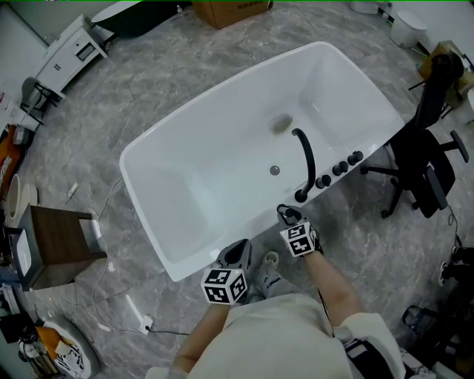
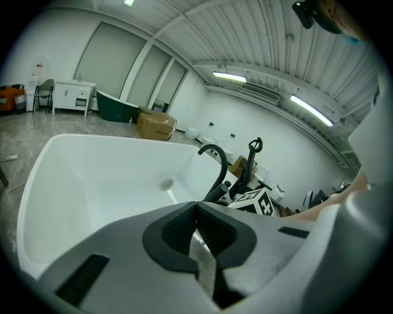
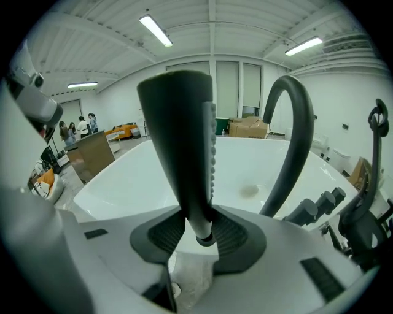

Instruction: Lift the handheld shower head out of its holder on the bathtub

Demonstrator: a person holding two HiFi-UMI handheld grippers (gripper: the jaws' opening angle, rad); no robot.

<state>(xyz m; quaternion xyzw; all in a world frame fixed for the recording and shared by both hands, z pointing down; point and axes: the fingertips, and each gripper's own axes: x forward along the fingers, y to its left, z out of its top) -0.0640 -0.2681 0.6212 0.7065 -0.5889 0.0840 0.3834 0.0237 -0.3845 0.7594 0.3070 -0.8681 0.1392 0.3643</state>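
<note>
The black handheld shower head (image 3: pixel 181 147) stands upright between the pads of my right gripper (image 3: pixel 199 236), which is shut on its lower stem. In the head view the right gripper (image 1: pixel 290 219) is at the near rim of the white bathtub (image 1: pixel 222 133), just in front of the curved black faucet (image 1: pixel 304 159) and its row of black knobs (image 1: pixel 341 166). The shower head (image 1: pixel 286 213) shows there only as a small dark shape at the jaws. My left gripper (image 1: pixel 237 253) hovers at the tub's near edge to the left, shut and empty, as the left gripper view (image 2: pixel 198 230) confirms.
A black office chair (image 1: pixel 429 148) stands right of the tub. A wooden side table (image 1: pixel 63 244) and a white cable lie on the floor at left. A cardboard box (image 1: pixel 229 9) and a white cabinet (image 1: pixel 70 48) sit farther back. The person's shoe (image 1: pixel 270 277) is below the grippers.
</note>
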